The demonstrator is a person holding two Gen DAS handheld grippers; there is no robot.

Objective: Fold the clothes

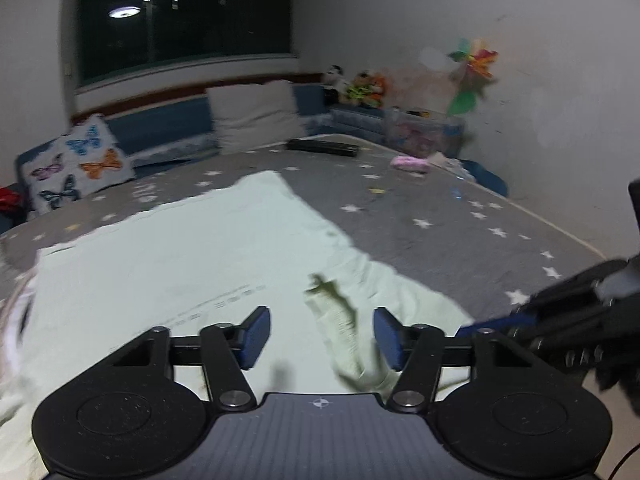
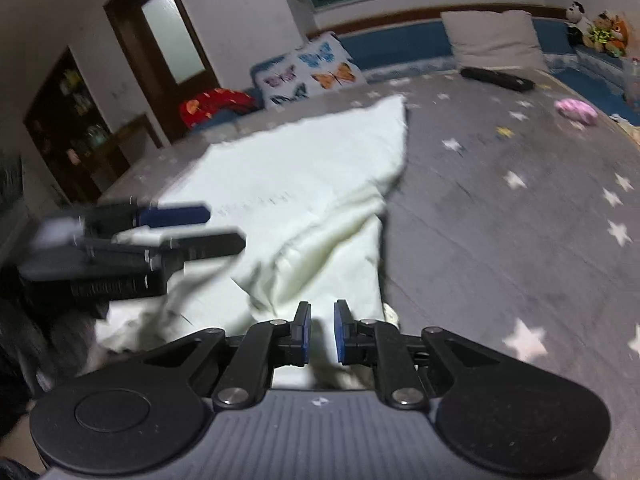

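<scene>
A home bedroom is showing here: a wide bed under a grey star-printed cover [image 1: 460, 216] is filling the floor, with a white butterfly-patterned cushion [image 1: 76, 164] and a plain cream pillow [image 1: 256, 116] leaning against a blue padded surround. Plush toys [image 1: 360, 88] are sitting in the corner, a dark night window [image 1: 184, 16] is reflecting a ceiling lamp, and a brown wooden door with a frosted pane [image 2: 164, 40] is standing beside dark shelving [image 2: 76, 124].

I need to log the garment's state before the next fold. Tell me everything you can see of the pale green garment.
The garment is pale green, soft-looking cloth with a faint line of print, spread on the star-patterned bed cover. Its far part lies flat; the near edge is bunched and creased. The open left gripper straddles a raised fold. The right gripper, nearly closed, seems to pinch the near edge.
</scene>
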